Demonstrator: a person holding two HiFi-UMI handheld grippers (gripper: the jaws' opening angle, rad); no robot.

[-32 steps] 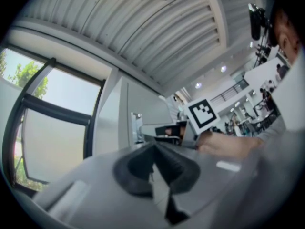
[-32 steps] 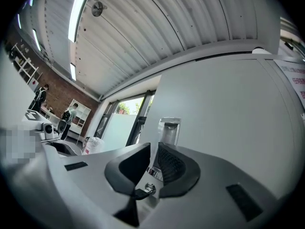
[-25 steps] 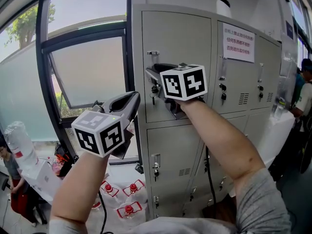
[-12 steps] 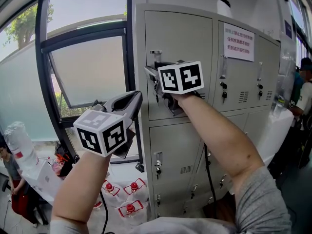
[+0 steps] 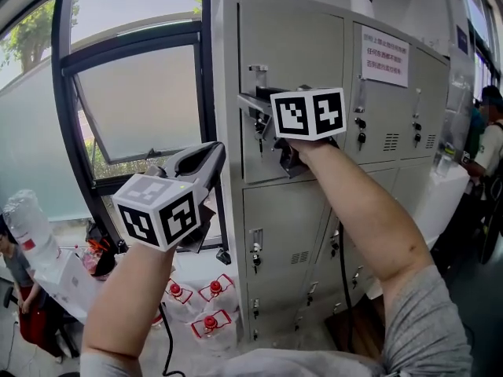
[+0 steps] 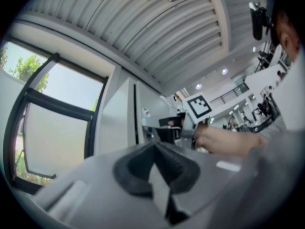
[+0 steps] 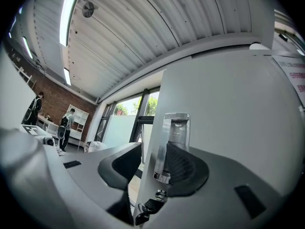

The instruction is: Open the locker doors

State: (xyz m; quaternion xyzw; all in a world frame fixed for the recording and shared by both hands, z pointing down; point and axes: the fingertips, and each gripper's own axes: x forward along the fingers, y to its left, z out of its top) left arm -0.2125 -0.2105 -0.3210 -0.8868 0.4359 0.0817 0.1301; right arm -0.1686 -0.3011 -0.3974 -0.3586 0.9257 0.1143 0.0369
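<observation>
The grey locker bank fills the head view, and its top-left door (image 5: pixel 295 49) carries a metal handle (image 5: pixel 258 71) near its left edge. My right gripper (image 5: pixel 258 115) is at that edge. In the right gripper view its jaws (image 7: pixel 155 165) straddle the door edge and the handle (image 7: pixel 175 128), with a keyed lock (image 7: pixel 148 205) just below. They have just been opening; the left pad stands a little off the edge. My left gripper (image 5: pixel 214 157) hangs in front of the window, left of the lockers, its pads (image 6: pixel 167 159) closed together on nothing.
A tilted window pane (image 5: pixel 141 108) stands left of the lockers. Several water bottles (image 5: pixel 206 305) lie on the floor below it. More locker doors (image 5: pixel 291 242) sit beneath and to the right, one with a paper notice (image 5: pixel 385 56). A person (image 5: pixel 491 136) stands at the far right.
The right gripper stays at the top-left door's handle while the view has shifted slightly. The left gripper has barely moved in front of the window.
</observation>
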